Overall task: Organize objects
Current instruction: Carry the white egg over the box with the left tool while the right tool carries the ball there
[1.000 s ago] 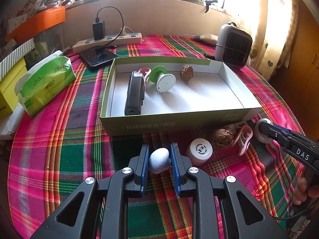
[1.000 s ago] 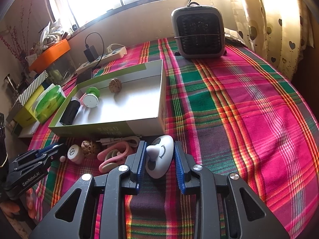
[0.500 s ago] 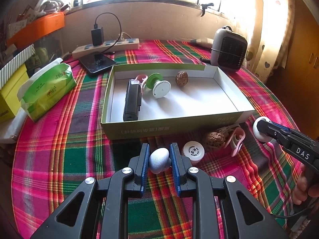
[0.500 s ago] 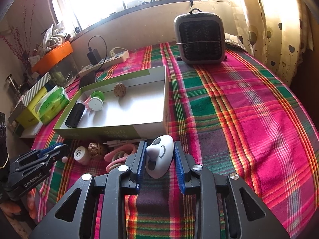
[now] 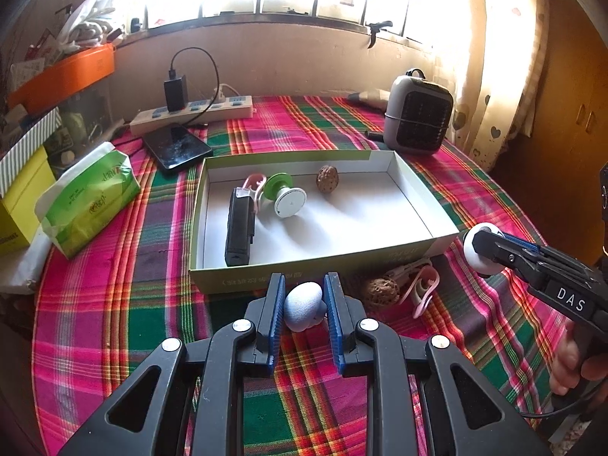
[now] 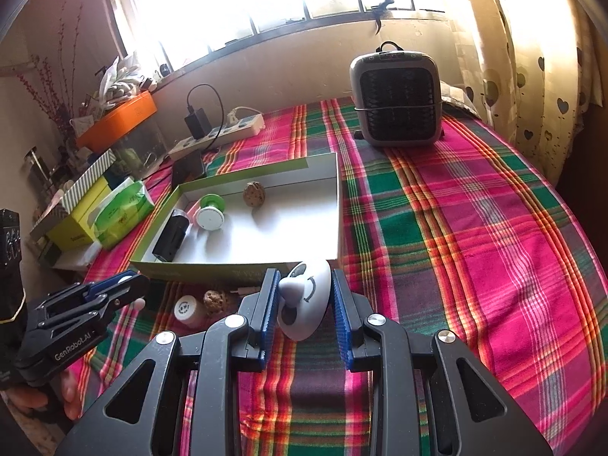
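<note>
Both grippers are loaded and poised just short of the box (image 5: pixel 418 205), which looks like the collecting place for the loose bits on the tabletop (image 6: pixel 475 228). The left gripper (image 5: pixel 304 306) has its jaws closed to a narrow gap on a small pale blue-grey egg-shaped toy (image 5: pixel 304 304), pinched across its width and held just in front of the box's near wall. The right gripper (image 6: pixel 304 304) has its jaws clamped on a white oval gadget (image 6: pixel 307 296) with a knob on its face, gripped by its 2 long sides so it sits steady, close to the box's near right corner.

Already inside the box are a black rectangular device (image 5: pixel 239 228) lying along the left wall, a green and white spool (image 5: pixel 287 195) with a pink clip (image 5: pixel 254 184) tucked behind it, and a walnut (image 5: pixel 327 178) near the back.

Outside, against the near wall, lie a second walnut (image 5: pixel 381 292), a pink clip (image 5: pixel 423 287) and a small white cap (image 6: pixel 186 309). I judge the job partly done: both held items should go over the wall next, aimed at the bare right half of the box.
</note>
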The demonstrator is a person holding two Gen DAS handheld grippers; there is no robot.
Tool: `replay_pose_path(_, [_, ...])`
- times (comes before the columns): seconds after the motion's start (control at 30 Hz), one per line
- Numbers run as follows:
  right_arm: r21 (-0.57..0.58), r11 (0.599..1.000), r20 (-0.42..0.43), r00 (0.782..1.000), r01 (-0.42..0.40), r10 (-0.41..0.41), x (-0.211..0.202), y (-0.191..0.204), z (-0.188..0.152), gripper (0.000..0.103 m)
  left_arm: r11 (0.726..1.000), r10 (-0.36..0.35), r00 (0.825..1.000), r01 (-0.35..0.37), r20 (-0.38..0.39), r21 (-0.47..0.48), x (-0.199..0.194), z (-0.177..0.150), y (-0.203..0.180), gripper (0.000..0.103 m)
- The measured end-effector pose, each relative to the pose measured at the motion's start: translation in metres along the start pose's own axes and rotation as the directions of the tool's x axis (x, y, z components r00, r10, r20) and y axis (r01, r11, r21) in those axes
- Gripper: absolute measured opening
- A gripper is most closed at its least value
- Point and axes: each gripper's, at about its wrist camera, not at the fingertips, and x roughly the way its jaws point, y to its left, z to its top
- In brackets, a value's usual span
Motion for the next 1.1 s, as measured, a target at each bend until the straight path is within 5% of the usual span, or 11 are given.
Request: replay_pose_path(1.1, [-0.13, 0.991, -0.062, 0.998, -0.037, 0.029, 0.081, 0.01, 0.073, 0.028, 0.996, -0.075, 0.996, 0.077, -0.054, 0.036, 0.079, 0.069, -0.017, 0.019])
